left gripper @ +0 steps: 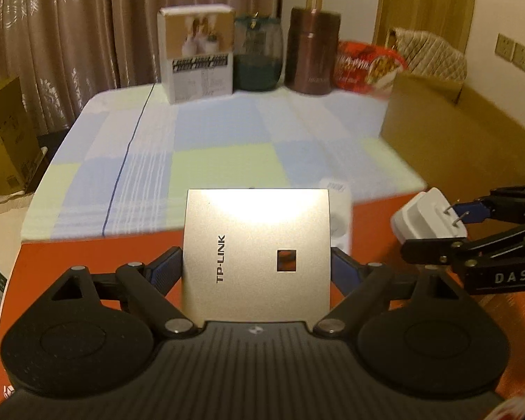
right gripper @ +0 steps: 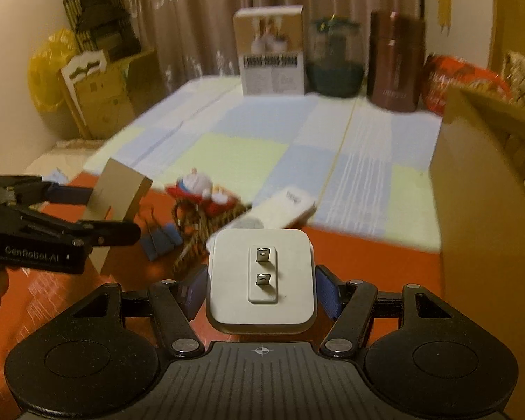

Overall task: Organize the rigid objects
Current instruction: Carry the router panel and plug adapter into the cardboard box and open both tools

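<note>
My left gripper [left gripper: 257,269] is shut on a silver TP-LINK panel [left gripper: 255,245] and holds it above the orange mat [left gripper: 87,255]. It also shows in the right wrist view [right gripper: 120,190], at the left. My right gripper [right gripper: 260,290] is shut on a white plug adapter [right gripper: 260,276] with two metal prongs facing up. In the left wrist view the adapter [left gripper: 427,218] and the right gripper [left gripper: 448,225] are at the right. A white remote-like device [right gripper: 283,208] lies on the mat ahead.
A cardboard box [right gripper: 490,210] stands at the right. At the table's back stand a white carton [left gripper: 197,52], a dark glass jar [left gripper: 259,56], a brown canister [left gripper: 311,49] and a red packet [left gripper: 367,66]. A toy figure [right gripper: 199,189], rope [right gripper: 196,231] and blue clips [right gripper: 161,239] lie on the mat.
</note>
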Demonstrator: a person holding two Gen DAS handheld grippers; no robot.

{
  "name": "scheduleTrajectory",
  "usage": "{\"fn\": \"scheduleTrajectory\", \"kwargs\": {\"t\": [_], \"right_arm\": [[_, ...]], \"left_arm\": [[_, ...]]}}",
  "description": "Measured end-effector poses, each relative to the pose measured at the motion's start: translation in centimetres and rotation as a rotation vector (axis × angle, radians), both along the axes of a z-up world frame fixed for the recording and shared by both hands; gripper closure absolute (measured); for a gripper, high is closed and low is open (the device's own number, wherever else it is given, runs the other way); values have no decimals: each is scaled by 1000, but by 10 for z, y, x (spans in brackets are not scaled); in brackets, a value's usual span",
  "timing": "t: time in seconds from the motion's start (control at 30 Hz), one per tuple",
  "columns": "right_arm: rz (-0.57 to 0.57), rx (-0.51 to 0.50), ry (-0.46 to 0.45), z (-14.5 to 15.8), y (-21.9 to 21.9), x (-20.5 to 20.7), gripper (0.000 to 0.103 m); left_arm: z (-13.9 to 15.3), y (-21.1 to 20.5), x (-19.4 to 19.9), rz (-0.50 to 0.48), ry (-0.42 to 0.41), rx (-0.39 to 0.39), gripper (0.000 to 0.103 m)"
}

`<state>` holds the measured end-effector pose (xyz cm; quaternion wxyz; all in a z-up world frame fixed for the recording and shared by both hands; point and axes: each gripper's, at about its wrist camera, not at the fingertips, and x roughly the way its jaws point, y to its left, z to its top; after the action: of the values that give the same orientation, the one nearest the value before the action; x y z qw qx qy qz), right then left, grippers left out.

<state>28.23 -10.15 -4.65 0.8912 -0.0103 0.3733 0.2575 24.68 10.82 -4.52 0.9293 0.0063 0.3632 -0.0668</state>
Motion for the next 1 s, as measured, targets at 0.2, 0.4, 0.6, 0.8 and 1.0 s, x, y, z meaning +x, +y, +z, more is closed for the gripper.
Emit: {"fn": "scheduleTrajectory", "kwargs": {"t": [0.2,0.4,0.6,0.8,1.0], "right_arm": [[-76,29,-77,41,-28,-14,42],[-148,49,-146,77,-59,-29,42],[-234,40,-212,100,-101,-45,42],[-381,56,-220,102,-157,-50,42],[-530,60,-181,91,-214,-49,42]], "left_arm": [[32,-26,-3,-18,-29,-36,18],[53,-58,-9,-44,-52,-61,18],[64,-95,-10,-105,-70,-71,18],[70,-139,-8,-190,-82,-69,18],[79,-186,2,-295,-90,-146,18]]}}
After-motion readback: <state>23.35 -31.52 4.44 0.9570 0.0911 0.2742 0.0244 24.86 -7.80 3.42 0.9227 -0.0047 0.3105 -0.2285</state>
